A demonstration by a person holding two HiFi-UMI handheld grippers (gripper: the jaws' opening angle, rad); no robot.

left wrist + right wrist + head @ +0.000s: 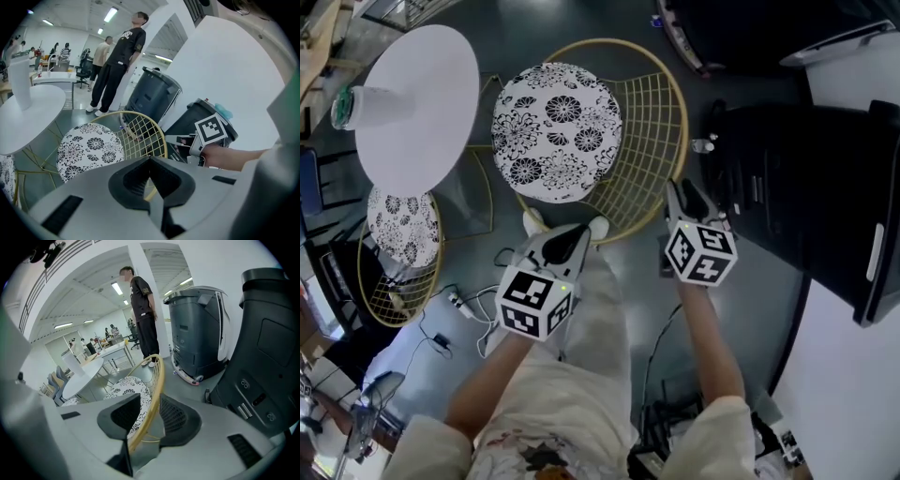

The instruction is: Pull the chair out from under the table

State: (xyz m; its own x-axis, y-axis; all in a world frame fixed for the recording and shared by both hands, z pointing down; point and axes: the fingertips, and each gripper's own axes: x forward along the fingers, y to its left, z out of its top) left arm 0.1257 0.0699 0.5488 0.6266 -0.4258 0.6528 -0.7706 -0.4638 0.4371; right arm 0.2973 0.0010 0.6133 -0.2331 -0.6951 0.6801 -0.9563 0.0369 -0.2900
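The chair has a gold wire frame and a black-and-white floral cushion. It stands beside the round white table, and the cushion is outside the tabletop's edge. My right gripper is at the right side of the backrest rim. In the right gripper view the rim runs slantwise between the pads, and the right gripper is shut on it. My left gripper hovers at the chair's near edge. Seen in its own view, the left gripper has touching tips and holds nothing, with the rim behind it.
A second floral chair sits tucked under the table. A white cup stands on the tabletop. Large dark bins line the right side. Cables lie on the floor at the left. Two people stand beyond the chair.
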